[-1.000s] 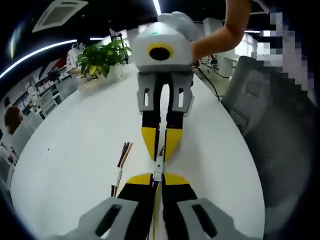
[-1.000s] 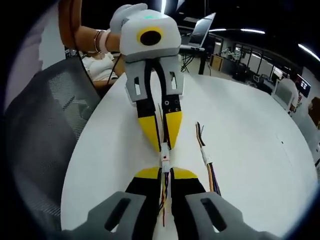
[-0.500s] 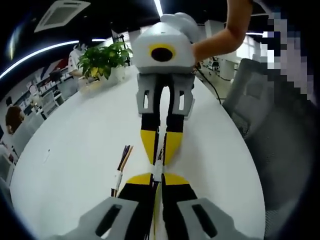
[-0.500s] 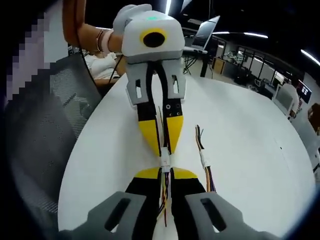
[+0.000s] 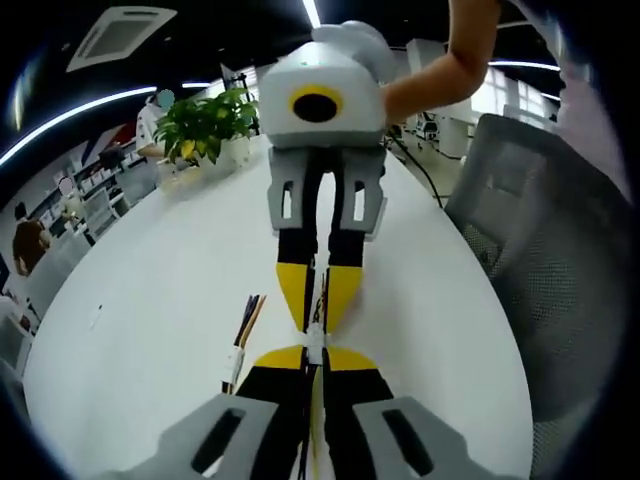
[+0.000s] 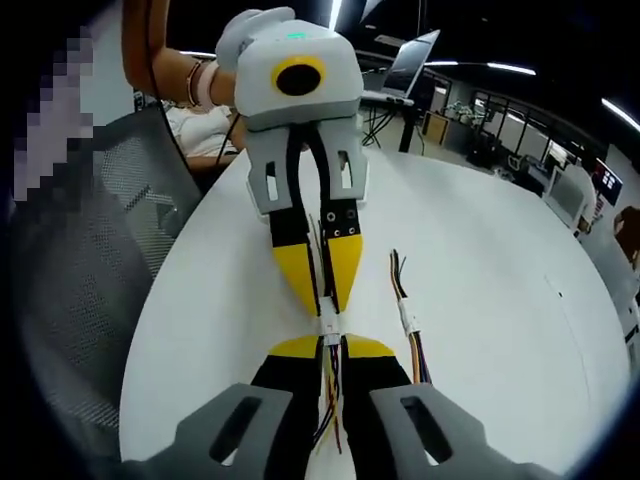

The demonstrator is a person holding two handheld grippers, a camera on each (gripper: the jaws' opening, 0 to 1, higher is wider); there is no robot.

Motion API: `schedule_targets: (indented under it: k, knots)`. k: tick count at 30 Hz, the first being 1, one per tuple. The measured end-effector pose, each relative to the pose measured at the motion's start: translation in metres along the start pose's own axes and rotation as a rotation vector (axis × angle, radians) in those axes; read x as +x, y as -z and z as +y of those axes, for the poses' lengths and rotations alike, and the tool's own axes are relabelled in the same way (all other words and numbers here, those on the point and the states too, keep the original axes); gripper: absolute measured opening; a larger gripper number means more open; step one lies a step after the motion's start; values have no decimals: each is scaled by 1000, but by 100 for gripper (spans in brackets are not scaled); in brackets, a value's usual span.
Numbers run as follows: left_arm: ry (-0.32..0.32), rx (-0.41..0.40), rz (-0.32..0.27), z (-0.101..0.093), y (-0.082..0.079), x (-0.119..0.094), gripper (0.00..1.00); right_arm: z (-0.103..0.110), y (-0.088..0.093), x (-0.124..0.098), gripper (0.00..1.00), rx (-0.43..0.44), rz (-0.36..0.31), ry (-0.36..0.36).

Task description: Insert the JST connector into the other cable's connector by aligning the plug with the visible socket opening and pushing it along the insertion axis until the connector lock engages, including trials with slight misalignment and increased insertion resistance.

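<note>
Low at the centre of the left gripper view, the left gripper (image 5: 314, 358) and right gripper (image 5: 316, 297) meet nose to nose, each clamped on its half of the white connector (image 5: 315, 343). Their gap has narrowed slightly; the halves look nearly seated above the table (image 5: 150, 330).

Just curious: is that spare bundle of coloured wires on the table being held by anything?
No, the spare cable lies loose on the white table, beside the two grippers.

Long white ceiling lights (image 5: 75, 105) are shining brightly at the top of both views. The round white table (image 6: 500, 300) is glowing evenly. Edges are bending and blurring.
</note>
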State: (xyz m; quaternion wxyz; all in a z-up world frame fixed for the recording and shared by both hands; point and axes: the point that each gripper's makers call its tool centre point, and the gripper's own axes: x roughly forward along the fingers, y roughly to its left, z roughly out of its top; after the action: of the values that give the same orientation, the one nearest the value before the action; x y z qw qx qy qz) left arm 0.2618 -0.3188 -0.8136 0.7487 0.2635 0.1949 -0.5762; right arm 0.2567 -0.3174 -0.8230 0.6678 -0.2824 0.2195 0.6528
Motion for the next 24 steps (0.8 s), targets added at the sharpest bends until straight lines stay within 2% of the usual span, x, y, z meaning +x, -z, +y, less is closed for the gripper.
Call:
schedule_targets:
  k: [13, 15, 24]
  knots:
    - [-12, -18, 2, 10, 3, -1, 0, -9, -3, 4, 3, 7, -12, 24]
    - [-12, -28, 2, 14, 6, -1, 0, -12, -2, 7, 3, 44, -9, 23]
    - [10, -46, 10, 17, 16, 5, 0, -15, 3, 17, 3, 77, 20, 21]
